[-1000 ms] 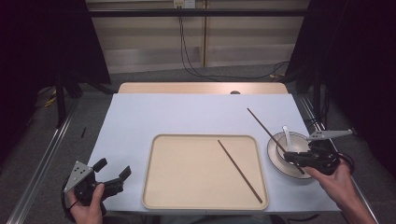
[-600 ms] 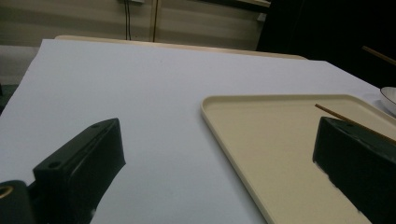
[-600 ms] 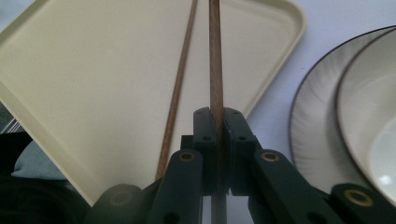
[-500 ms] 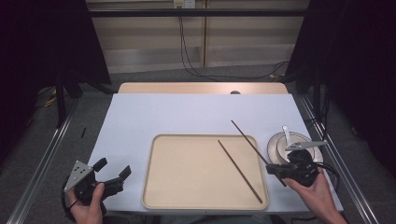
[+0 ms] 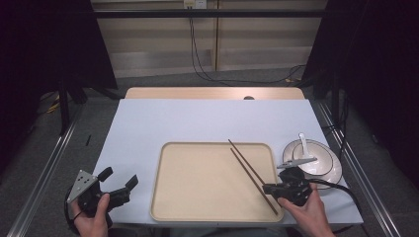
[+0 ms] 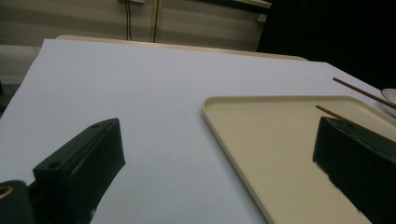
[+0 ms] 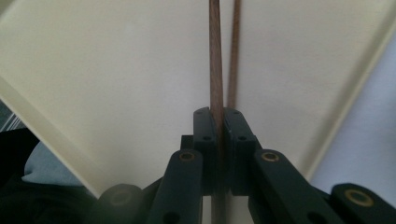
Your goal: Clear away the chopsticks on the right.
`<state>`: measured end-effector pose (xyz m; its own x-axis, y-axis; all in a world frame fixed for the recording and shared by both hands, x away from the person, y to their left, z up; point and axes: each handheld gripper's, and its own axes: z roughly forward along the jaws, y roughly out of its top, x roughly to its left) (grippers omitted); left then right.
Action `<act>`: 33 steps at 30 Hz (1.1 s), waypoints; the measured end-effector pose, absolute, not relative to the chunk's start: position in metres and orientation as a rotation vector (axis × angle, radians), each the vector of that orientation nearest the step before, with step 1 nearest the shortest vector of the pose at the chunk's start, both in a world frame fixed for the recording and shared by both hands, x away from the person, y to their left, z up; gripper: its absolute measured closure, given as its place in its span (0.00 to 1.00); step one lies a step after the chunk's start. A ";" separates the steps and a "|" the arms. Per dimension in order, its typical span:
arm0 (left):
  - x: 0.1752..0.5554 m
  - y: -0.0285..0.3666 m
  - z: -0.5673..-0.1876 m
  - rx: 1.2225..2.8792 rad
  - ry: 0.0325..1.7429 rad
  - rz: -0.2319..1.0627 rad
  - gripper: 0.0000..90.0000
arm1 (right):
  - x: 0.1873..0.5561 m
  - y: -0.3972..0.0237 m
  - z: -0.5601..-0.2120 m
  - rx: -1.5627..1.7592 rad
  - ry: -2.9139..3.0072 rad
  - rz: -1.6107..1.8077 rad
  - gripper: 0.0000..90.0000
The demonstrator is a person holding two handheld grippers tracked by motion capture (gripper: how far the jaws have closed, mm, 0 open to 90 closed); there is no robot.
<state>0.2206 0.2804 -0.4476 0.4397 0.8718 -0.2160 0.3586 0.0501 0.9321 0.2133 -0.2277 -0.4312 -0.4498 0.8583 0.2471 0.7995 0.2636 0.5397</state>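
Carried leftward from above the bowl [image 5: 316,160], the second chopstick [image 5: 245,161] is now held over the tray's [image 5: 197,197] right part — just beside the chopstick already laid there [image 5: 254,181], nearly parallel. The right gripper [image 5: 271,188] is pinched tight on its near end; the left gripper [image 5: 118,180] is spread, parked on the white sheet [image 5: 197,118] left of the tray. Judged: set-down is close. Open tray remains to the left; the right rim and bowl lie near.

chopstick [image 7: 215,56] far end: cut off, top edge | bowl [image 6: 390,97]: mostly cropped
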 end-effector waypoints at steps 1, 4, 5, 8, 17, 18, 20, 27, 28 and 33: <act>0.220 0.280 -0.447 1.540 1.119 0.552 0.02 | 0.211 -0.222 -0.432 1.585 2.430 0.952 0.95; 0.220 0.281 -0.448 1.540 1.118 0.550 0.02 | 0.211 -0.220 -0.436 1.600 2.430 0.933 0.95; 0.220 0.281 -0.448 1.536 1.124 0.548 0.02 | 0.211 -0.220 -0.438 1.595 2.428 0.935 0.95; 0.220 0.282 -0.448 1.537 1.123 0.548 0.02 | 0.206 -0.214 -0.444 1.601 2.449 0.915 0.95; 0.220 0.283 -0.448 1.536 1.126 0.549 0.02 | 0.207 -0.209 -0.456 1.611 2.462 0.834 0.95; 0.220 0.283 -0.448 1.536 1.126 0.549 0.02 | 0.207 -0.209 -0.458 1.595 2.455 0.845 0.95; 0.219 0.283 -0.448 1.534 1.134 0.555 0.02 | 0.208 -0.208 -0.458 1.604 2.447 0.842 0.95; 0.219 0.283 -0.448 1.534 1.134 0.555 0.02 | 0.207 -0.208 -0.458 1.610 2.445 0.853 0.91; 0.219 0.283 -0.448 1.532 1.137 0.557 0.02 | 0.206 -0.207 -0.458 1.607 2.438 0.847 0.91; 0.219 0.284 -0.448 1.537 1.131 0.552 0.02 | 0.206 -0.207 -0.458 1.607 2.434 0.858 0.90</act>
